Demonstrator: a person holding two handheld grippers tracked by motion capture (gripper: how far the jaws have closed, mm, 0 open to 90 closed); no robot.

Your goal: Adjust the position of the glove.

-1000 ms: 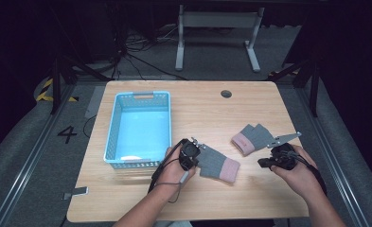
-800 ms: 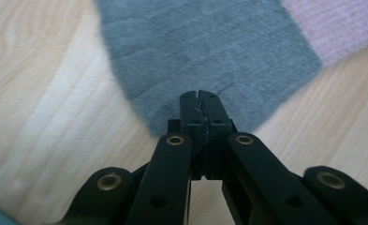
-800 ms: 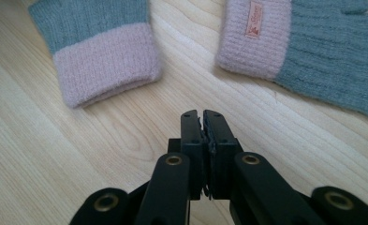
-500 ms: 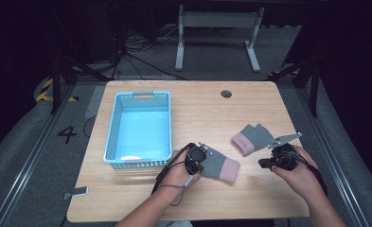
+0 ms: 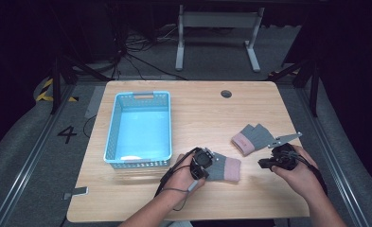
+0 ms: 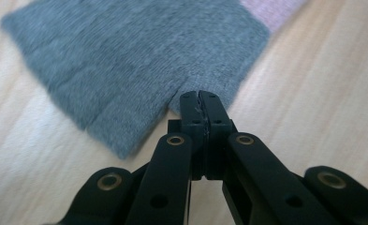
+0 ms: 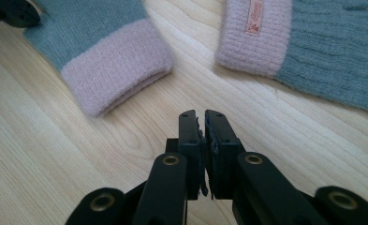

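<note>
1. Jaws of the left gripper are pressed together, empty, tips at the near edge of the near glove.
2. Right gripper jaws have just been opening a crack, nothing between them, over bare table.
3. Far glove lies just beyond it.
4. Blue basket stands left, well apart from both gloves.

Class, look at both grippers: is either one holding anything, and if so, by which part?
The left gripper is shut at the finger-end edge of the near glove; whether fabric is pinched cannot be told. The right gripper holds nothing.
</note>
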